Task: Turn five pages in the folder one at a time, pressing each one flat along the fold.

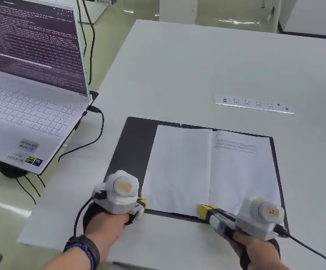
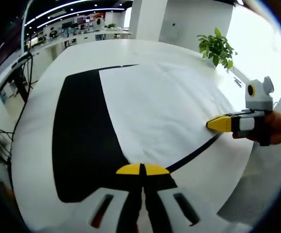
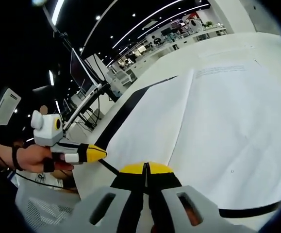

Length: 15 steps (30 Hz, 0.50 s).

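Folder (image 1: 130,147) lay open and flat on the white desk (image 1: 208,62), its black covers framing white sheets, with the fold (image 1: 210,169) running away from the person. It held a blank left-hand page (image 1: 179,169) that left a bare strip of black inner cover on its outer side, and a right-hand page (image 1: 244,171) with a few lines of print near the folder's far edge.

Left claw (image 1: 142,201) sat at the folder's near edge over the black cover, yellow tips pinched together on nothing. Right claw (image 1: 203,211) was also closed and empty, its tips at the folder's near edge just beside the fold.

Judging by this, a page turn was about to start. It would go best if the right claw opened narrowly, caught only the top sheet at the right-hand page's outer corner and carried it over in a low arc, while the left claw steadied the left-hand page. Pressing should then run along the fold with closed tips, lightly, so the paper did not crease or drag the folder across the desk
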Each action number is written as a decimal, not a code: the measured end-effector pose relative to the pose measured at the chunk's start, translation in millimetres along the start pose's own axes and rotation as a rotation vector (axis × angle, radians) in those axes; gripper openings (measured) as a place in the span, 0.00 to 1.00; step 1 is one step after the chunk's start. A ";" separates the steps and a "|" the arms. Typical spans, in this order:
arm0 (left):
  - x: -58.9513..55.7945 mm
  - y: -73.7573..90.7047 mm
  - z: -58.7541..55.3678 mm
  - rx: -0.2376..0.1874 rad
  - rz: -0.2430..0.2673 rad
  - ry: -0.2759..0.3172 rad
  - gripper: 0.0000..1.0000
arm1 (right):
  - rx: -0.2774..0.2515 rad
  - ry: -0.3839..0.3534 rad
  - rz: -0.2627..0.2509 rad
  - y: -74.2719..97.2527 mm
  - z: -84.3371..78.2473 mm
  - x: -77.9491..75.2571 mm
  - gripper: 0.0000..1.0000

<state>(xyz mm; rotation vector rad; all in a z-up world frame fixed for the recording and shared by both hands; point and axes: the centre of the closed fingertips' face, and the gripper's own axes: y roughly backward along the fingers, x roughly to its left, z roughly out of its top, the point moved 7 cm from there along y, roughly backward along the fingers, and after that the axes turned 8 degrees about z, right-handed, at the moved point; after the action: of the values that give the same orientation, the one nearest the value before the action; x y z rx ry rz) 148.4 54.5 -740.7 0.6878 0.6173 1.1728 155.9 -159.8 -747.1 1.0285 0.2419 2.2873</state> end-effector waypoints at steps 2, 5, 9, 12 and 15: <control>-0.5 0.4 -0.3 -0.002 0.003 0.009 0.00 | 0.017 0.017 0.024 2.4 1.1 4.5 0.04; -4.5 1.4 -1.4 0.010 -0.008 0.010 0.00 | 0.033 0.051 0.052 7.6 2.0 8.4 0.13; -12.8 6.3 -0.7 0.005 -0.036 -0.025 0.07 | 0.049 0.070 0.055 17.6 2.2 6.7 0.19; -14.4 12.1 2.4 -0.010 -0.036 -0.042 0.10 | 0.064 0.089 0.059 27.2 3.4 4.0 0.25; -15.5 19.1 7.5 -0.024 -0.037 -0.052 0.16 | 0.061 0.100 0.065 38.0 6.3 1.7 0.28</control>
<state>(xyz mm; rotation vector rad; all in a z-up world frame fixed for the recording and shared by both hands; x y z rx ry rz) 138.1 42.9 -720.1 0.6817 0.5694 1.1231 142.2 -189.6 -726.7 0.9666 0.3257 2.4060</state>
